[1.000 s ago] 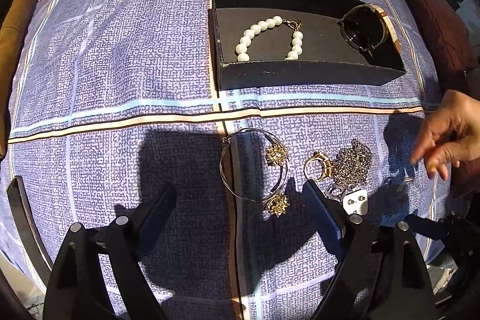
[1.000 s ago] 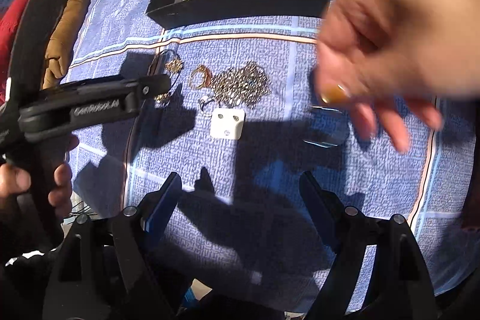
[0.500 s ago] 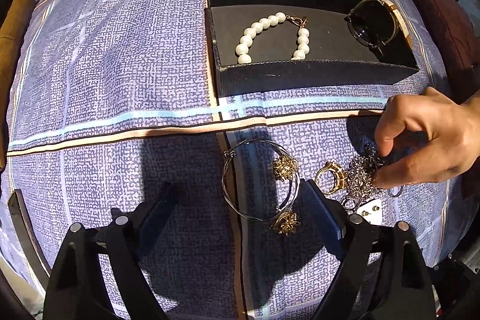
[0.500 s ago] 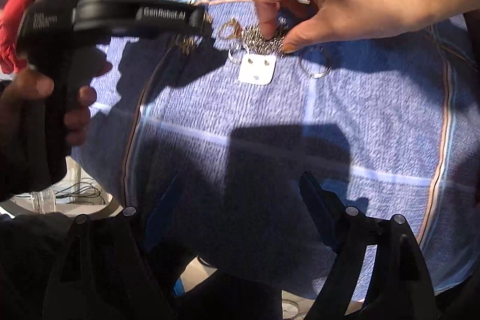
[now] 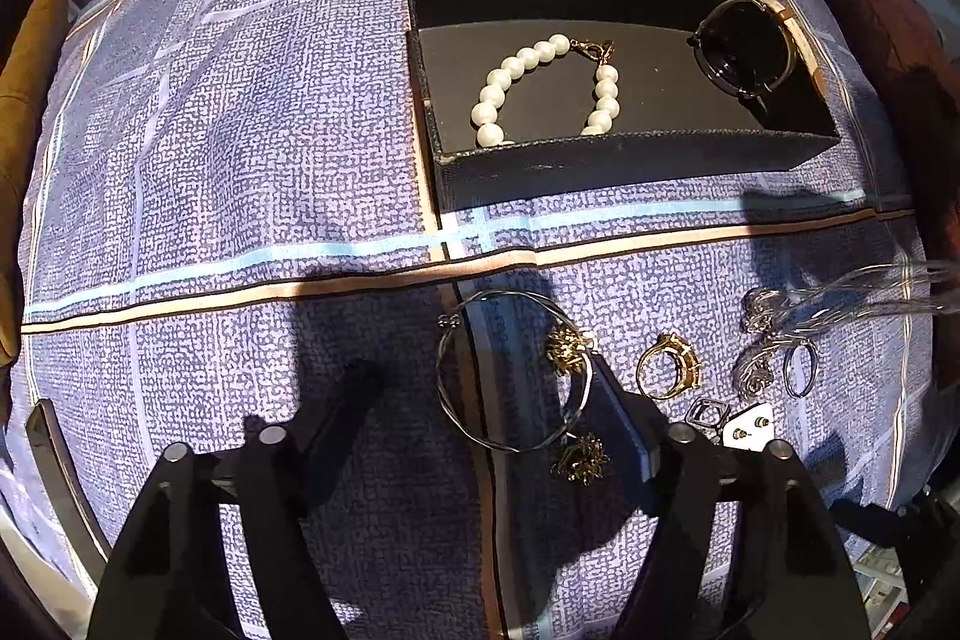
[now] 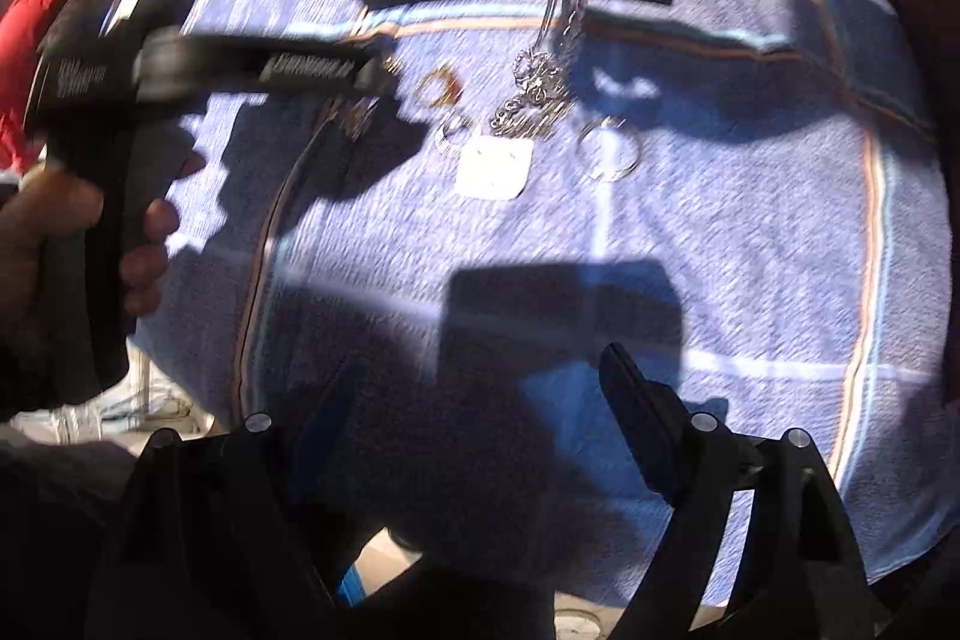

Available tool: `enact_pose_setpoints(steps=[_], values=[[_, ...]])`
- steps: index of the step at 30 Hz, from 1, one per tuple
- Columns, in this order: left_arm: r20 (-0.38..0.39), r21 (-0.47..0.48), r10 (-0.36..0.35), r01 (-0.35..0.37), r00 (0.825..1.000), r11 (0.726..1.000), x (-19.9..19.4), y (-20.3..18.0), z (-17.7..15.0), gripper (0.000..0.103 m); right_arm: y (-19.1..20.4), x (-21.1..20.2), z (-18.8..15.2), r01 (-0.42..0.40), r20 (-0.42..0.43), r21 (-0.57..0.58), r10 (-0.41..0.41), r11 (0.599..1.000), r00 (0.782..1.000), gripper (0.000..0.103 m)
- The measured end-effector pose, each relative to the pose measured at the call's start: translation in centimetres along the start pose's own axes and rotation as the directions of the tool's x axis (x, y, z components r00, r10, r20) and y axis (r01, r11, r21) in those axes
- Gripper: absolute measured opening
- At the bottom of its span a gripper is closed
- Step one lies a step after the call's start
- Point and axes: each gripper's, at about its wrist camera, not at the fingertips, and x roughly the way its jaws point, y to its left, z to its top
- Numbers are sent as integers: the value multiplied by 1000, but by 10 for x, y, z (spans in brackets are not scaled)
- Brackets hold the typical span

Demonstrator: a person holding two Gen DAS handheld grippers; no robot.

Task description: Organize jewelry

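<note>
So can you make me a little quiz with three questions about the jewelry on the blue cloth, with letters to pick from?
1. Where does the white pearl bracelet lie?
A. In the black rectangular tray
B. On the cloth beside the gold ring
C. Between the left gripper's fingers

2. What colour are the two little flower charms on the thin wire bangle?
A. Red
B. Gold
C. White

3. How is the left gripper right now?
A. Shut on the watch
B. Shut on the pearls
C. Open over the bangle

Answers:
1 A: the pearls rest on the tray's dark floor, next to the black-faced watch.
2 B: both charms shine gold in the left wrist view.
3 C: its jaws have just been closing, yet the pads press on nothing.
</note>
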Motion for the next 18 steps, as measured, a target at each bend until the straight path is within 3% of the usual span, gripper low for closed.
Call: enact_pose_setpoints(steps=[12, 18], values=[[1, -2, -27, 27, 1000, 1000, -7, 6, 1, 51, -45, 7, 60, 140, 79, 99, -148, 985, 986, 81], [0, -18, -57, 57, 998, 998, -12, 16, -3, 44, -43, 27, 82, 151, 38, 77, -154, 986, 987, 78]])
